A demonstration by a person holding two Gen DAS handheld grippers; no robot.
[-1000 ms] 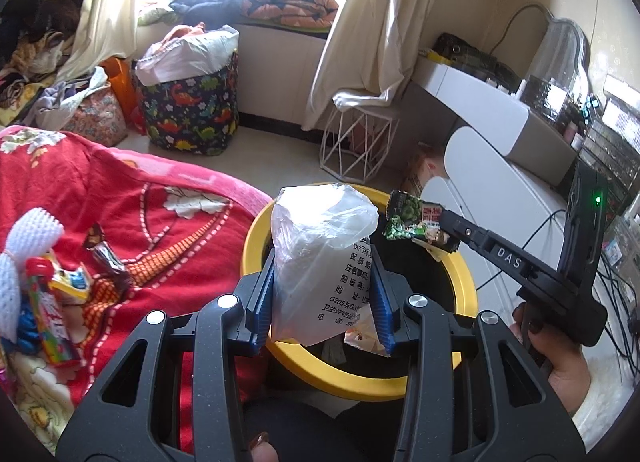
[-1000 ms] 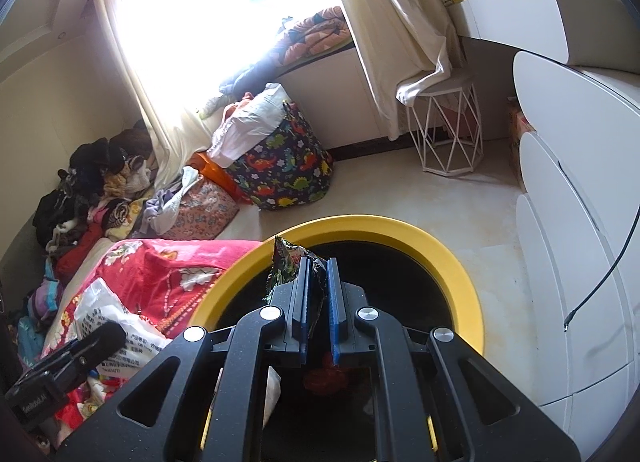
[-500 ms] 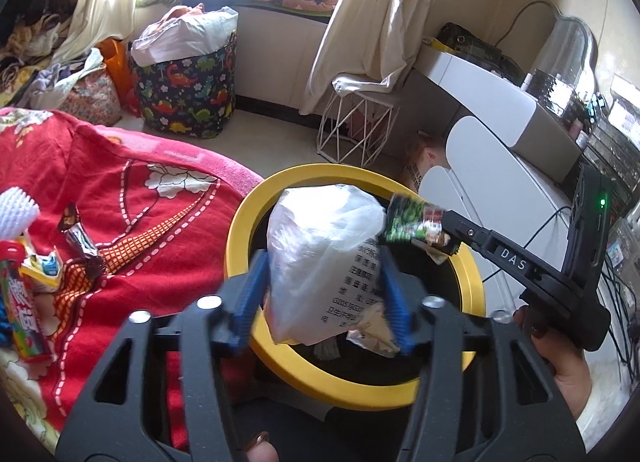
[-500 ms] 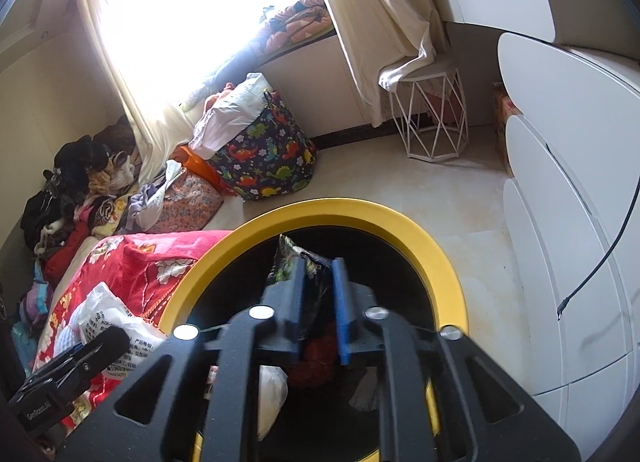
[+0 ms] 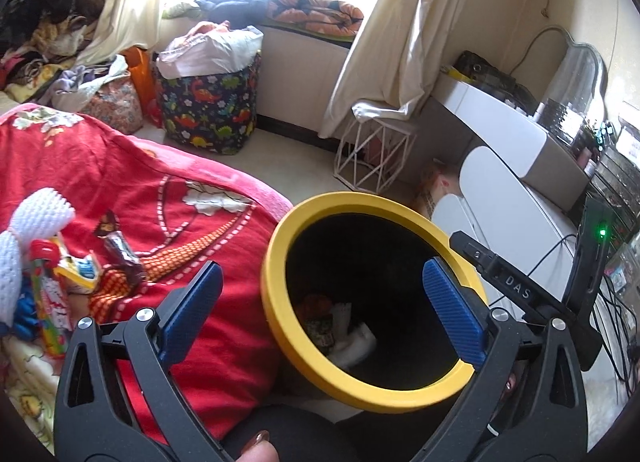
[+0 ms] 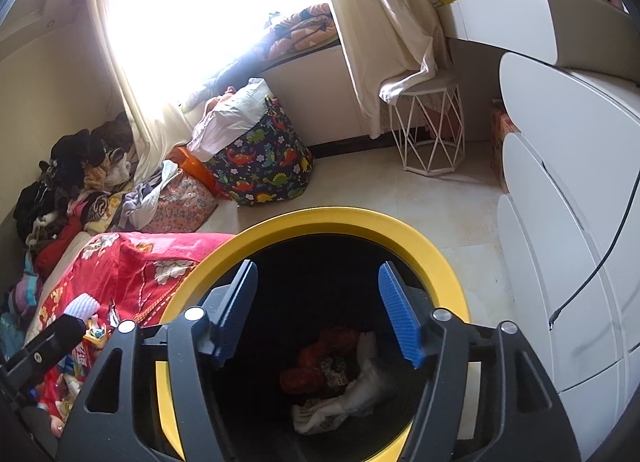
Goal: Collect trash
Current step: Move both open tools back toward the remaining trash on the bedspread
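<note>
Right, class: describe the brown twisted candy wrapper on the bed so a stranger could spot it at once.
Start at the red floral blanket left of the yellow-rimmed bin. Near its left edge lies a small pile of litter beside a white foam net. The candy wrapper is the dark brown, twisted one at the pile's right, apart from the bright packets.

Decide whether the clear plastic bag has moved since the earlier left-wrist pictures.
Yes. It has dropped from between the left gripper's pads, whose jaws have just been opening, past the yellow rim to the bin's bottom, where the plastic bag now lies.

Crumpled wrappers (image 6: 340, 386) lie inside the yellow-rimmed black bin (image 6: 432, 246).
</note>
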